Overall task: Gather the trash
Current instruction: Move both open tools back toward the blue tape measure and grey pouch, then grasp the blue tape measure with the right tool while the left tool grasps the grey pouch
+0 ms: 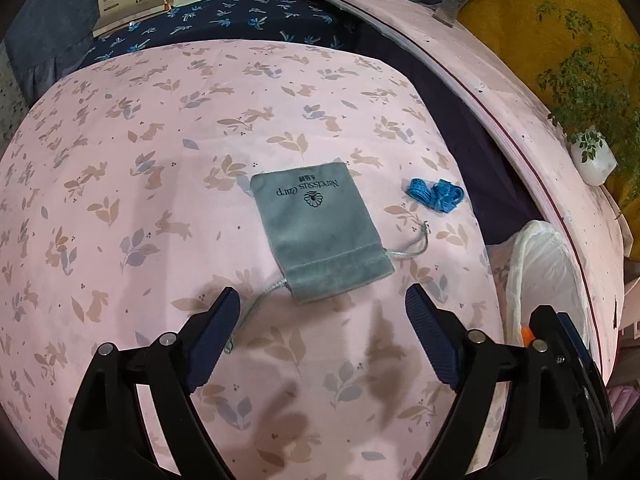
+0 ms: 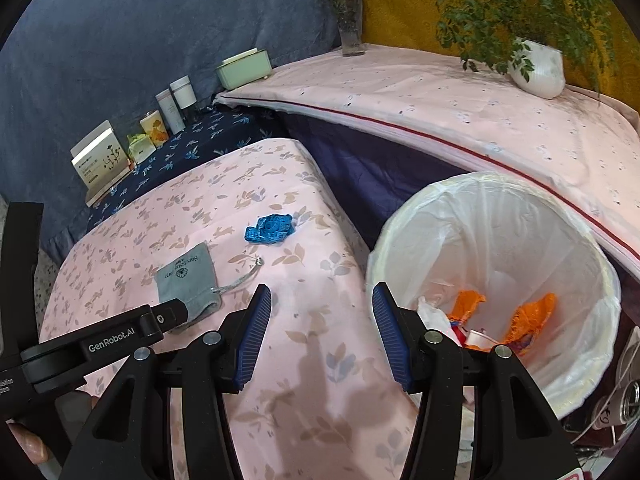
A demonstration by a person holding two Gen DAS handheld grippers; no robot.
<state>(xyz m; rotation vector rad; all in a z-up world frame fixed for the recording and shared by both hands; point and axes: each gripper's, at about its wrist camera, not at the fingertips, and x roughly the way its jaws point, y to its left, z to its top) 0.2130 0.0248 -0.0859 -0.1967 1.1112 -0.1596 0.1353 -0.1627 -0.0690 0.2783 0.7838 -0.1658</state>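
Table under a pink cloth printed with rabbits and leaves (image 1: 120,184) — two loose items are listed on it.

Item one: flat grey-green velvet drawstring pouch (image 1: 320,228), lying near the middle of the table, cords trailing. Item two: small crumpled bright-blue scrap (image 1: 436,194), lying close to the table's right edge, apart from the pouch.

Receptacle: round bin lined with a white plastic bag (image 2: 520,216), set just off the right edge; orange scraps and white wrappers are already held inside.

Left gripper (image 1: 322,306): fingers spread wide, empty, aimed at the pouch's near end. Right gripper (image 2: 322,306): fingers wide, empty, poised near the bin's rim.

Step judged in hand — approach to the pouch. A lowering and closing over its gathered end is called for, then carriage to the bin.
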